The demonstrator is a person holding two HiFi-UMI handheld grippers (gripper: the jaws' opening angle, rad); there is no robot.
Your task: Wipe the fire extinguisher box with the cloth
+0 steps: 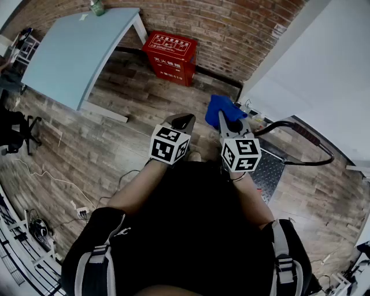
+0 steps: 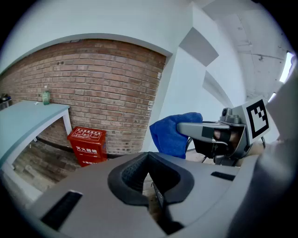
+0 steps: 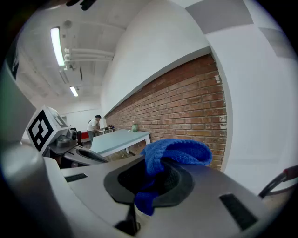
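Observation:
A red fire extinguisher box [image 1: 171,56] stands on the wood floor against the brick wall, well ahead of both grippers; it also shows in the left gripper view as the box [image 2: 88,146]. My right gripper [image 1: 226,119] is shut on a blue cloth [image 1: 222,108], which bunches out of its jaws as the cloth [image 3: 173,155]. The left gripper [image 1: 184,122] is held beside it, shut with nothing between its jaws. From the left gripper view the cloth [image 2: 173,134] hangs from the right gripper [image 2: 186,128].
A light blue table [image 1: 78,49] stands left of the box, with a green bottle [image 1: 97,7] at its far end. A metal cart with a black handle [image 1: 298,147] sits at my right. A white wall [image 1: 324,75] juts out on the right. A person stands far off [image 3: 94,124].

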